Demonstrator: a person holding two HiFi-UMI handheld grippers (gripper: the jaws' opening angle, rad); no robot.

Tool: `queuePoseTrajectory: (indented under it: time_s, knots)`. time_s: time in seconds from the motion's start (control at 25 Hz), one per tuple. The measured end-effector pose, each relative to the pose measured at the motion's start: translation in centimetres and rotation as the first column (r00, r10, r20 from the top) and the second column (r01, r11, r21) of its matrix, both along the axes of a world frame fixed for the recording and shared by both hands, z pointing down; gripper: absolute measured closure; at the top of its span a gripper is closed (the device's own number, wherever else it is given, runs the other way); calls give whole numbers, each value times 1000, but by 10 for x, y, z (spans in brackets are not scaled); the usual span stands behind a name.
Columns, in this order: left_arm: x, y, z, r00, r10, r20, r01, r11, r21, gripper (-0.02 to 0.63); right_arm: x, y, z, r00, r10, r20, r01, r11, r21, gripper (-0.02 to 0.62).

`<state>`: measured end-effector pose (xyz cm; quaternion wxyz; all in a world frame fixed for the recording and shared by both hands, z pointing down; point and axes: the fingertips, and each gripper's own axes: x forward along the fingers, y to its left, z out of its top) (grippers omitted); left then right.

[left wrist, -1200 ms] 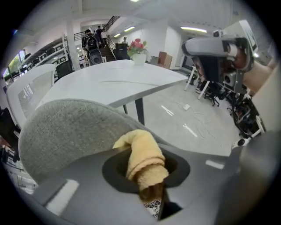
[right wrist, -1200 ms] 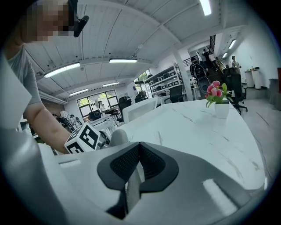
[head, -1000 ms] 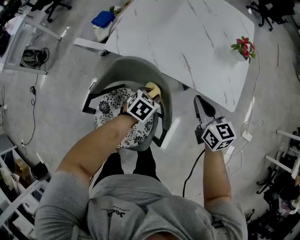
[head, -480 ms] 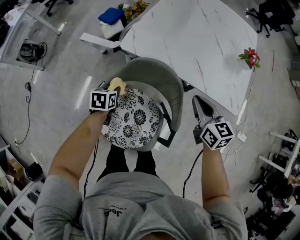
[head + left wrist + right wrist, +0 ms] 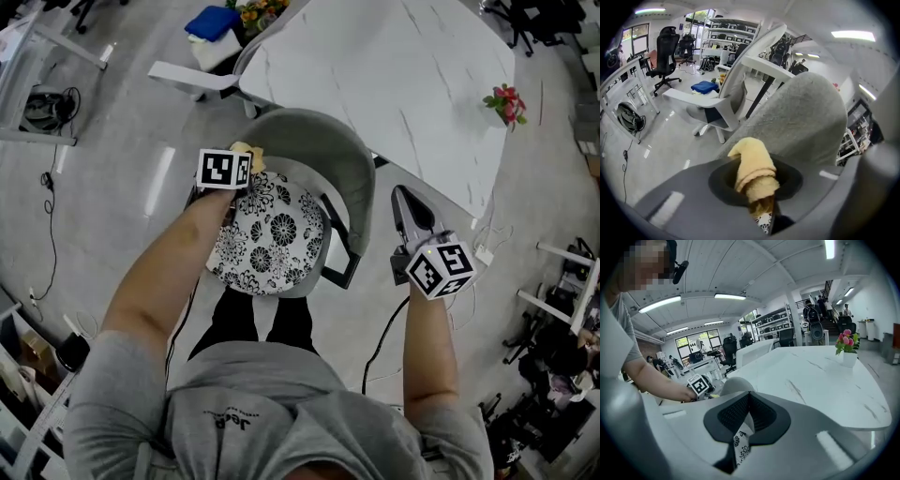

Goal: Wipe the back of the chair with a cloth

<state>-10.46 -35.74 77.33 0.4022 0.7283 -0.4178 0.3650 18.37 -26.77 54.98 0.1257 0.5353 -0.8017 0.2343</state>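
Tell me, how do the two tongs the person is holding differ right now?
The left tongs are shut on a yellow cloth; the right tongs are shut on nothing. The left tongs sit at the grey chair back, at its end; the right tongs hang off to its side, clear of it, pointing toward the white table. Both carry a marker cube.

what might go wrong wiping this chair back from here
1. The bunched yellow cloth pokes only slightly past the left gripper, so its hard fingers may scrape the grey fabric chair back.
2. The right gripper hangs clear, so nothing steadies the chair; pushed, it may shift toward the white marble table.
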Motion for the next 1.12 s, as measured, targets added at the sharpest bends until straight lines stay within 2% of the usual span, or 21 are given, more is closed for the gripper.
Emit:
queuePoseTrajectory:
  time_s: [0.4, 0.68, 0.8, 0.88, 1.12]
  knots:
    - [64, -12, 8, 992, 122, 30, -122, 993, 3, 482, 50, 17, 9, 996, 89, -18, -89, 996, -4, 592]
    - [136, -2, 6, 962, 261, 75, -264, 964, 29, 482, 82, 20, 17, 994, 106, -26, -106, 994, 9, 592]
    - [168, 8, -1, 937, 337, 97, -344, 937, 66, 482, 90, 20, 17, 994, 109, -13, -108, 994, 25, 592]
    - [193, 18, -5, 911, 399, 103, -408, 909, 87, 482, 96, 22, 18, 994, 109, -6, -108, 994, 33, 592]
    - [252, 64, -9, 796, 581, 169, -602, 789, 123, 482, 113, 37, 20, 992, 122, 12, -122, 992, 37, 592]
